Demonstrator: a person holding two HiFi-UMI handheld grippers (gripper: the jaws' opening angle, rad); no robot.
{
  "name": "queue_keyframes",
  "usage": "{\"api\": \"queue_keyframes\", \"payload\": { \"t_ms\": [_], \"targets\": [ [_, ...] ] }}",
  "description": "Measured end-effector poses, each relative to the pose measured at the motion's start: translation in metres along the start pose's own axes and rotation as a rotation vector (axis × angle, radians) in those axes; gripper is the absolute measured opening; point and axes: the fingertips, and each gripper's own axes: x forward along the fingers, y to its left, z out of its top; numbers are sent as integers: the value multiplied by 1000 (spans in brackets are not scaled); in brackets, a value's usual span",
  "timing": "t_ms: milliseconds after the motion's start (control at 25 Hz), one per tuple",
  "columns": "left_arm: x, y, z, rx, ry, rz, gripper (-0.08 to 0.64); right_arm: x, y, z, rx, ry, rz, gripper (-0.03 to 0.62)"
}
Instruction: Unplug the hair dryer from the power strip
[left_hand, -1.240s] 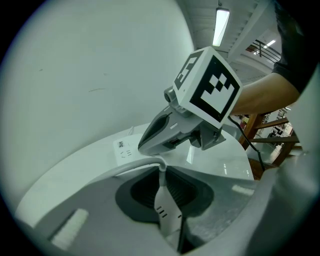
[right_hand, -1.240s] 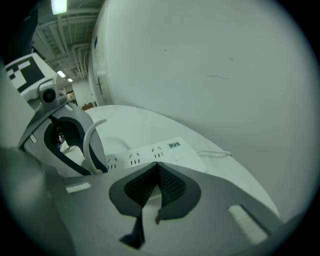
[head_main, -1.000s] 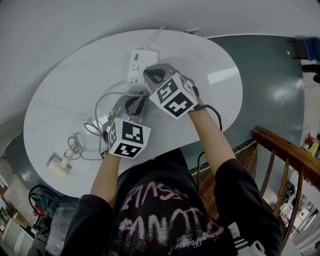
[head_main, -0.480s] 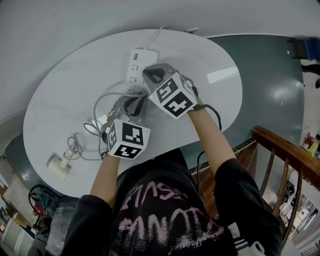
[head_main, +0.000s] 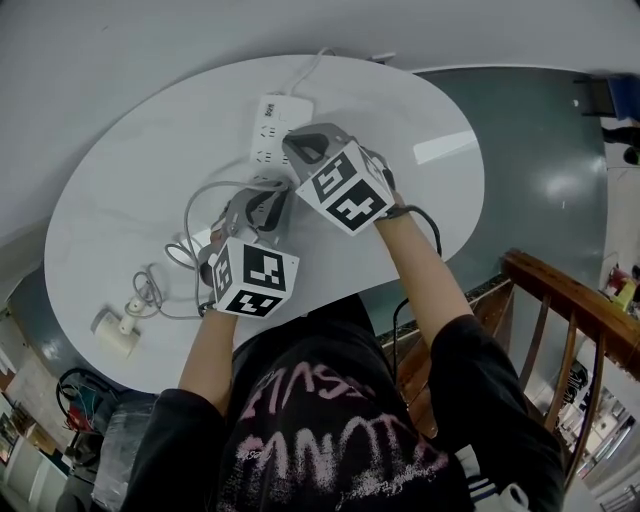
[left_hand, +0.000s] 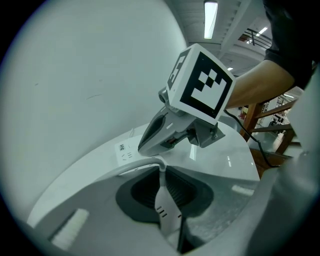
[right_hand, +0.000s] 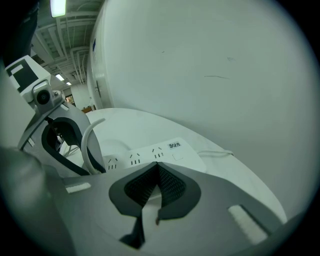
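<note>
My left tongs (left_hand: 162, 174) are clenched on the white plug (left_hand: 168, 212). Its cord (left_hand: 138, 162) leaves the tips and curls toward 9 o'clock. My right tongs (right_hand: 157, 167) are pressed together with nothing between them, tips just over the power strip (right_hand: 150, 152). On the worktop (head_main: 420, 120) the strip lies toward 12 o'clock. The hair dryer (head_main: 112, 335) sits at 8 o'clock near the edge, well apart. I cannot tell whether the plug is seated.

Probably workshop hall: exposed ceiling (right_hand: 74, 47), strip light (left_hand: 210, 17), wooden railing (head_main: 565, 297).
</note>
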Motion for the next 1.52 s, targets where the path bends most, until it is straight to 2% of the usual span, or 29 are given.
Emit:
{"api": "queue_keyframes", "payload": {
  "t_ms": [160,360,440,600,800,880,960,1000,1160,1360,1520],
  "targets": [
    [-1,4,-1,-68,-13,-8,43,1,1,0,0,-1,-3,23],
    [-2,-1,-1,41,8,6,41,0,1,0,3,-3,-6,23],
    [-1,0,-1,33,8,8,41,1,0,0,4,-1,-7,23],
    [-3,3,-2,-50,-3,-12,41,2,2,0,-13,-4,-13,23],
    [-3,2,-1,8,12,-8,40,2,1,1,-13,-7,-8,23],
    [-7,-2,5,25,-21,-10,40,1,1,0,-10,-6,-9,23],
    [-15,-4,24,2,-97,-20,40,1,1,1,-12,-9,-10,23],
    [-15,-2,31,-14,-106,-16,41,2,0,2,-7,-14,-10,23],
    [-19,5,26,-28,-72,-10,41,0,1,-1,41,-27,-13,23],
    [-30,9,20,-59,-87,8,43,2,1,1,42,-26,1,23],
    [-36,12,23,-79,-108,37,43,1,0,1,81,-60,-5,23]
  ]
}}
